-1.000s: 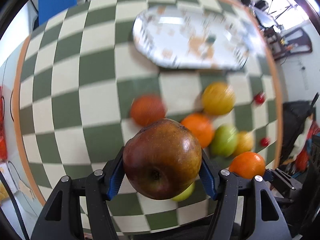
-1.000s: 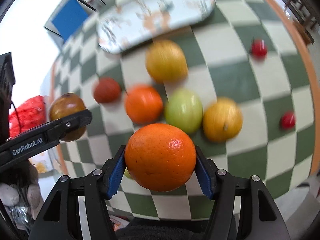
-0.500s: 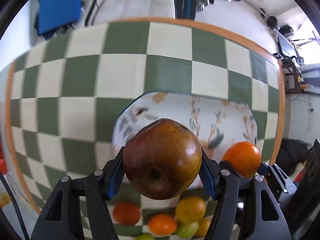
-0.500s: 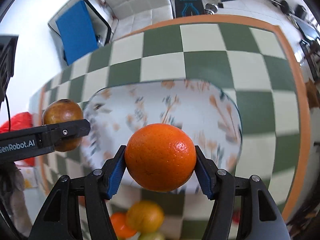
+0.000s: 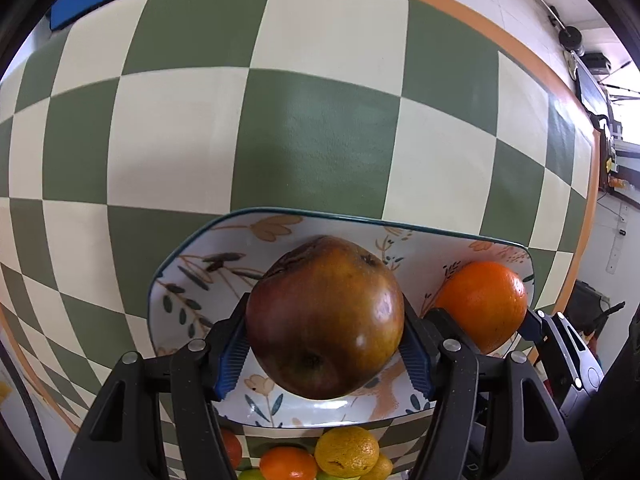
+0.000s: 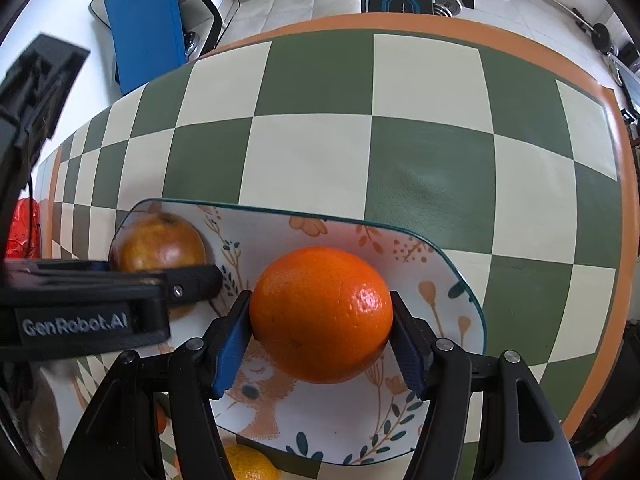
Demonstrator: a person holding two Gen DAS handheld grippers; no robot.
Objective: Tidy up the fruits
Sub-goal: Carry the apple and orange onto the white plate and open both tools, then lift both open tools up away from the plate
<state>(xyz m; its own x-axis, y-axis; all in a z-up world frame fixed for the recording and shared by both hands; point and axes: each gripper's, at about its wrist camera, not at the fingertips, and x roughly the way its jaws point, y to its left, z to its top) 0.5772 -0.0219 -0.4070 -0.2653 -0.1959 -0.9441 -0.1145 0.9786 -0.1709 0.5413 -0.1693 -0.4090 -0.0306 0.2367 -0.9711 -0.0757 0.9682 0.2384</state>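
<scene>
From the left wrist, the left gripper (image 5: 325,350) pinches a dark red-brown apple (image 5: 324,318) between blue-padded fingers (image 5: 232,354) over the white floral oblong plate (image 5: 192,280); loose citrus sits at six o'clock.

From the right wrist, the right gripper (image 6: 320,348) clamps a glossy orange (image 6: 322,314) above that plate, on the green-and-cream checkered bench (image 6: 312,152).

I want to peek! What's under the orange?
Under the orange is the flowery plate, with an animal picture. The right gripper holds the orange. The plate right beneath is covered.

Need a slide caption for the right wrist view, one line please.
Right claw holds a round orange over the floral-patterned white plate; left claw brings a brownish-red apple alongside.
</scene>
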